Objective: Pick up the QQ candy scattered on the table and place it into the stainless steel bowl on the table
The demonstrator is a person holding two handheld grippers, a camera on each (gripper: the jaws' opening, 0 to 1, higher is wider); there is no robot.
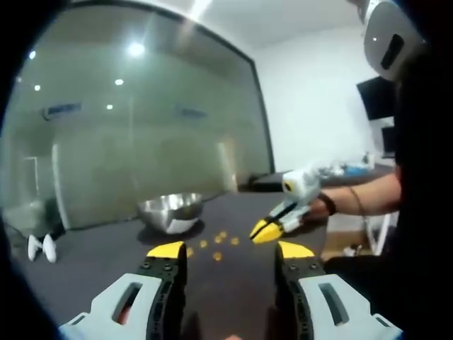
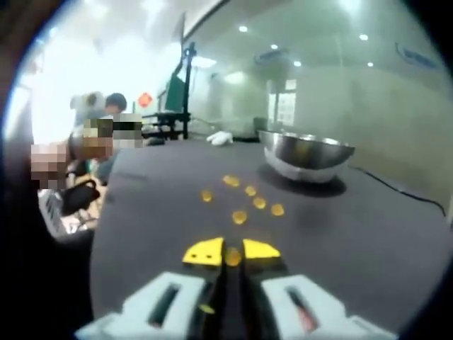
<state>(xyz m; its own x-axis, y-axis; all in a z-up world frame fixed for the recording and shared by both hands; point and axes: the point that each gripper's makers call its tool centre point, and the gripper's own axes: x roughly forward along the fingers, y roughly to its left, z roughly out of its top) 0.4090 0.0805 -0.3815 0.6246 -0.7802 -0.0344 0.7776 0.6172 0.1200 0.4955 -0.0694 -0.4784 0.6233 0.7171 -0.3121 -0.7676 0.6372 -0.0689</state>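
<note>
Left gripper view: left gripper (image 1: 230, 249) rises from 6 o'clock, yellow tips spread wide w/ bare dark table (image 1: 106, 255) between them, so it's released, holding nothing. Steel bowl (image 1: 170, 210) sits upright on the table at approx 10 o'clock from the tips, near the far edge in front of a glass wall (image 1: 141, 127). Loose orange candies (image 1: 217, 241) lie just past the tips at 12 o'clock, between the bowl and the right gripper (image 1: 266, 229). That one comes in from 3 o'clock, held by a person's hand (image 1: 322, 207) w/ a dark wristband, its yellow tips low over the table just beside the candies; tips look nearly together, but can't tell from here if anything is in them.

Right gripper view: right gripper's (image 2: 232, 253) yellow tips are pulled in close at 6 o'clock w/ one orange candy (image 2: 233, 257) in the narrow gap, seemingly pinched on both sides. Can't tell if it's lifted off the table (image 2: 368, 241). Five or so more candies (image 2: 240, 217) lie scattered at 12 o'clock, apart from each other. Bowl (image 2: 306, 153) is beyond them at approx 1 o'clock, upright; inside not visible. White object (image 2: 220, 138) at far table edge, approx 12 o'clock, too blurred to ID.
</note>
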